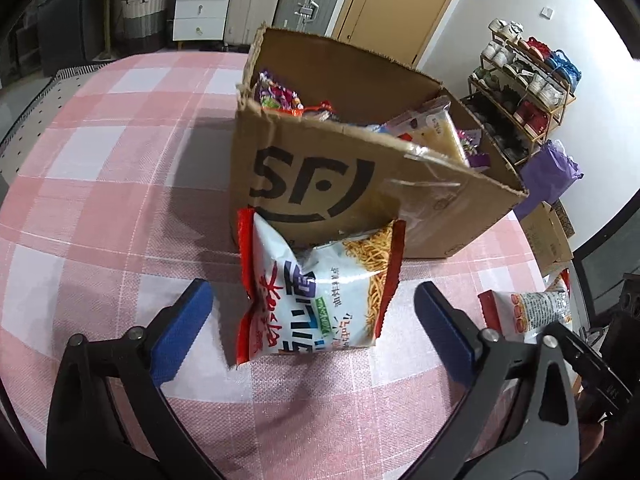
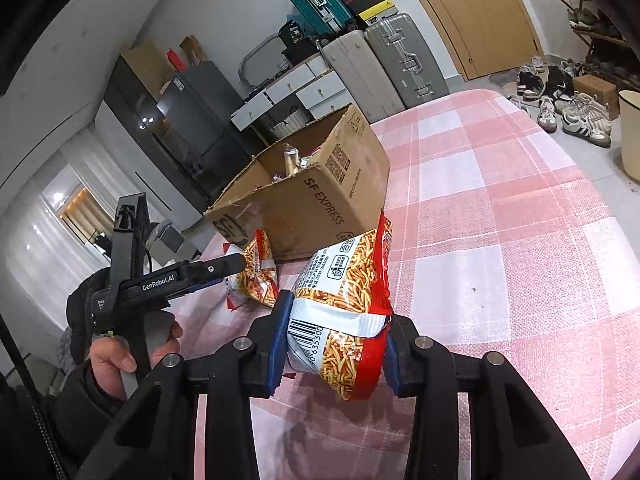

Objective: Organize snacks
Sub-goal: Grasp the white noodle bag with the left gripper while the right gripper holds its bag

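Observation:
A noodle snack bag [image 1: 320,292], red and white, leans against the front of an open SF Express cardboard box [image 1: 360,176] on the pink checked tablecloth [image 1: 100,208]. My left gripper [image 1: 312,287] stands open around this bag, its blue pads apart from it on both sides. Several snack packets fill the box. In the right wrist view my right gripper [image 2: 336,344] is shut on a second noodle snack bag [image 2: 344,304], held above the cloth near the box [image 2: 320,196]. A hand [image 2: 116,356] holds the left gripper [image 2: 236,264] by the first bag [image 2: 258,276].
The held bag [image 1: 528,312] shows at the right of the left wrist view. Beyond the table's right edge stand a shoe rack [image 1: 524,80], a purple bag [image 1: 552,172] and cartons [image 1: 548,236]. Suitcases [image 2: 404,60] and white drawers [image 2: 304,88] line the far wall.

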Demonstrator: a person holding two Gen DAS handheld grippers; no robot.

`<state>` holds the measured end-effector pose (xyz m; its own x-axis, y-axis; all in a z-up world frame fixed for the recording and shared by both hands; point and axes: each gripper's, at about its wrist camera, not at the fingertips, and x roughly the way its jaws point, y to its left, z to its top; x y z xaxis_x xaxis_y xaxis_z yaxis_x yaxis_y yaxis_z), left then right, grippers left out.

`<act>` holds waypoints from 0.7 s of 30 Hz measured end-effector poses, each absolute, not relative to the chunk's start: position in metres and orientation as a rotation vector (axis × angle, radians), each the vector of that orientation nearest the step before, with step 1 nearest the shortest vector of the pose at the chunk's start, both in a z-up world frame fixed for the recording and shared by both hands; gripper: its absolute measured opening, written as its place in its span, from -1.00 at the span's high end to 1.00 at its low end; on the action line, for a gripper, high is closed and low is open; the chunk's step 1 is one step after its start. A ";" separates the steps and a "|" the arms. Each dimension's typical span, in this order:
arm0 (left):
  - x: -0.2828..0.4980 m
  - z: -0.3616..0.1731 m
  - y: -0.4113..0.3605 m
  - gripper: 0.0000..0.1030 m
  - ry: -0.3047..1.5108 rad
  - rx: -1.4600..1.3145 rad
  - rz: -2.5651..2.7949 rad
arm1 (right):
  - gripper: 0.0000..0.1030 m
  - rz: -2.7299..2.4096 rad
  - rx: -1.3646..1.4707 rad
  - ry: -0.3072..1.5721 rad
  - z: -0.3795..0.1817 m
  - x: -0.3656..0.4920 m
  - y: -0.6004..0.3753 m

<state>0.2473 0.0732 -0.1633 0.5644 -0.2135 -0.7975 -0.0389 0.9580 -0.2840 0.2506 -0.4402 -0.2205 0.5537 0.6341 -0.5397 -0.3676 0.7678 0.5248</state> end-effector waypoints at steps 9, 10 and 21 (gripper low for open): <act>0.245 -0.173 0.086 0.10 0.982 -0.336 -0.156 | 0.24 0.611 0.360 0.795 -0.219 0.252 -0.434; 0.243 -0.174 0.086 0.10 0.985 -0.339 -0.164 | 0.24 0.611 0.358 0.795 -0.218 0.252 -0.434; 0.212 -0.155 0.100 0.10 0.939 -0.327 -0.150 | 0.24 0.630 0.330 0.760 -0.199 0.242 -0.422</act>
<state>0.2123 0.0998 -0.1547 0.5849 -0.2672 -0.7658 -0.0150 0.9404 -0.3397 0.2418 -0.4221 -0.1994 0.5553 0.6364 -0.5354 -0.4076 0.7694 0.4918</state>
